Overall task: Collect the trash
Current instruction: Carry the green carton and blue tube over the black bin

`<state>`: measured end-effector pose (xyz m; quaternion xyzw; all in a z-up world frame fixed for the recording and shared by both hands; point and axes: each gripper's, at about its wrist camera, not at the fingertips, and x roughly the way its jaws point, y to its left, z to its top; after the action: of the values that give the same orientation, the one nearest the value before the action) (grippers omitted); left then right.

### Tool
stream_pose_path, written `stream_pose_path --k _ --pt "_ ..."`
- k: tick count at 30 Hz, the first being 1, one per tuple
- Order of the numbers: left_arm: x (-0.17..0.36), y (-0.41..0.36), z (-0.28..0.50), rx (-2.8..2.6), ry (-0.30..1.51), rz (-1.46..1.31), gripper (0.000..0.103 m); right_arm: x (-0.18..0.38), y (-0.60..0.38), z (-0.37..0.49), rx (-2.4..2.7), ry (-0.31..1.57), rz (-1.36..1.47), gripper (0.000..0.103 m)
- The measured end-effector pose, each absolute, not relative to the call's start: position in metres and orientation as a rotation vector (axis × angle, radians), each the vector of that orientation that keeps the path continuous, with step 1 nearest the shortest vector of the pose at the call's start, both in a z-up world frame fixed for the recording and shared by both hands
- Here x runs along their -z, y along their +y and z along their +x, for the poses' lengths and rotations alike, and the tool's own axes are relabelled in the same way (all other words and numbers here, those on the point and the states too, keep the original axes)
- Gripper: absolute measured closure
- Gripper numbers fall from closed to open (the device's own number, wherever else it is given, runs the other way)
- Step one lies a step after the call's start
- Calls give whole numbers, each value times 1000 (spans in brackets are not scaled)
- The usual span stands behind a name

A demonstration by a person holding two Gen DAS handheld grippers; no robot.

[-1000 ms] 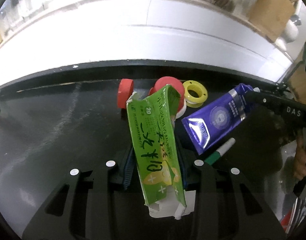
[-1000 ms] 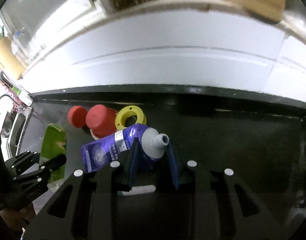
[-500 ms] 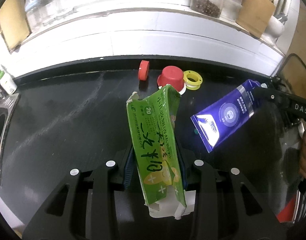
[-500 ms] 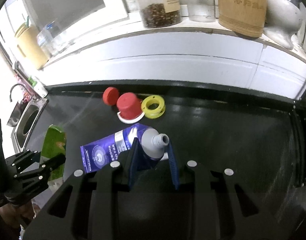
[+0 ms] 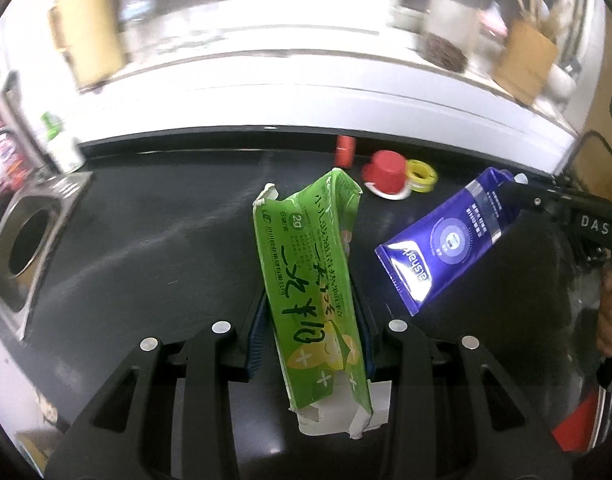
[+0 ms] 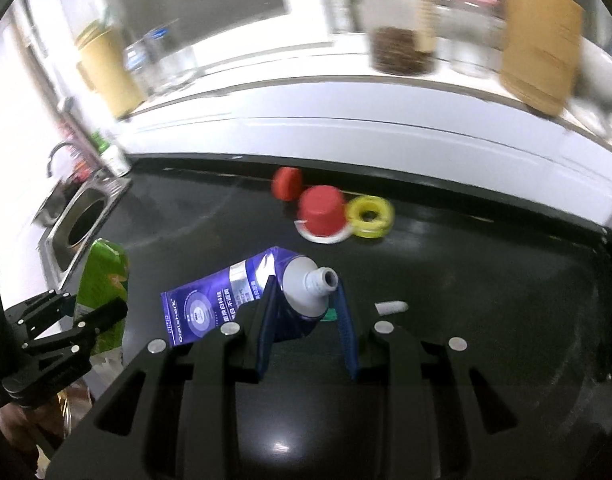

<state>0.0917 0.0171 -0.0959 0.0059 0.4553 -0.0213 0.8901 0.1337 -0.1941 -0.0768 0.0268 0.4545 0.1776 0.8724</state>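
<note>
1. Above the black countertop point(image 5: 146, 240), your left gripper point(image 5: 309, 320) is clamped on a crushed green carton point(image 5: 313, 272), its blue pads pressed to both long sides; the torn white end hangs nearest the camera and the open top points toward the back wall.
2. To its right, your right gripper point(image 6: 306, 312) is closed on a purple toothpaste tube point(image 6: 242, 292) at the grey shoulder, the uncapped nozzle poking out between the pads and the flat crimped end hanging out to the left, clear of the counter.
3. Seen from your left wrist, that same tube point(image 5: 441, 240) hangs tail-down from the black fingers of the right gripper point(image 5: 517, 196); seen from your right wrist, the carton point(image 6: 102, 280) stands in the jaws of the left gripper point(image 6: 86, 320).
4. On the counter behind both, 3 items sit close together near the wall: a red cap point(image 6: 286, 184) on edge, a red cup point(image 6: 321, 210) upturned on a white lid, and a yellow tape roll point(image 6: 369, 216) touching the cup.
5. Just past your right fingertips lies a small white cap point(image 6: 391, 306), with a bit of green beside it.
6. At far left a steel sink point(image 5: 22, 248) is set into the counter; blurred jars line the white ledge.
</note>
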Motion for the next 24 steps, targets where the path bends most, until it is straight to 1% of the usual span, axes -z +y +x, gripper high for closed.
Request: stream_pose_path --k 7,11,19,24 --pt "80 110 28 -160 932 -55 67 72 -82 121 -583 953 -24 74" --pt "78 176 -28 -315 937 -127 67 72 6 98 -739 960 -97 74" --pt "97 292 -152 -607 972 -285 67 82 174 22 -1032 990 -268 74" --pt "118 351 -221 -741 982 -379 67 105 267 -37 -1178 1012 -399 74"
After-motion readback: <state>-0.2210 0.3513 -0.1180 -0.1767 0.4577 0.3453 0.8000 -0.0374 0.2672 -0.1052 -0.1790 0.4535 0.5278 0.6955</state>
